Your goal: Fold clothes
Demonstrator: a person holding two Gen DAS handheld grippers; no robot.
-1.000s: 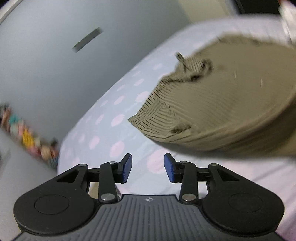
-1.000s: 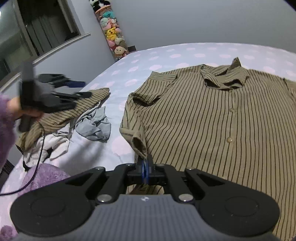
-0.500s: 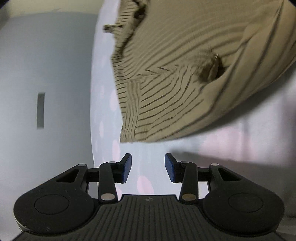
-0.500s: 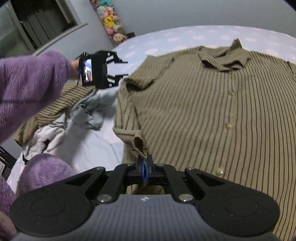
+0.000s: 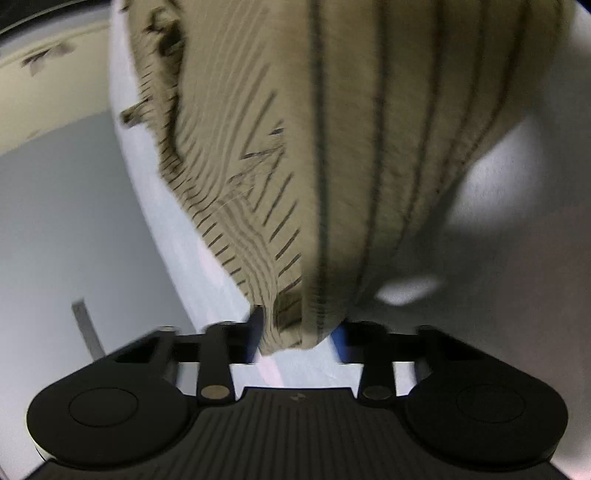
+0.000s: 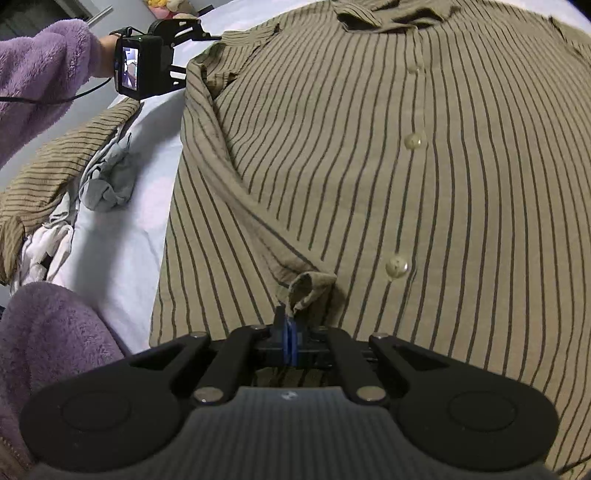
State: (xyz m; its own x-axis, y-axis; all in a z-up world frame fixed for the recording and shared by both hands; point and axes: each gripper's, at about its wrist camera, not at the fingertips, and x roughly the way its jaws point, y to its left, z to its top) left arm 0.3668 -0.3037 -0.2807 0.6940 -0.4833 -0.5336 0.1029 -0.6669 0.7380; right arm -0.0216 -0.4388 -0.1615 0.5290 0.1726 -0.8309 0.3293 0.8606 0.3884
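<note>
Pale lilac bedsheet (image 6: 122,258) with faint pink dots covers the bed, and on it we see the olive striped shirt (image 6: 369,166) spread flat, button front up, collar at the far end; it fills most of the right wrist view. To its left on the sheet lies a heap of other clothes (image 6: 62,192): a second olive striped garment on top, a crumpled grey piece just beside it, and some white fabric below. A fluffy purple sleeve (image 6: 40,74) reaches in from the upper left, and more of the same purple fleece sits at the lower left corner.

At the near edge of the shirt our right tongs (image 6: 290,343) are pressed together on a small raised fold of the striped fabric, the blue pads meeting with the cloth caught between them, just beside the button placket and its lowest visible button (image 6: 396,266).

At the far left corner of the shirt, by the short sleeve, our left tongs (image 6: 199,35) are rolled onto their side. In their own view the left tongs (image 5: 297,332) have the sleeve edge of the shirt (image 5: 332,147) hanging between the fingers; the jaws have just been closing around it. The picture is blurred, and we cannot tell whether the pads already press on the cloth.
</note>
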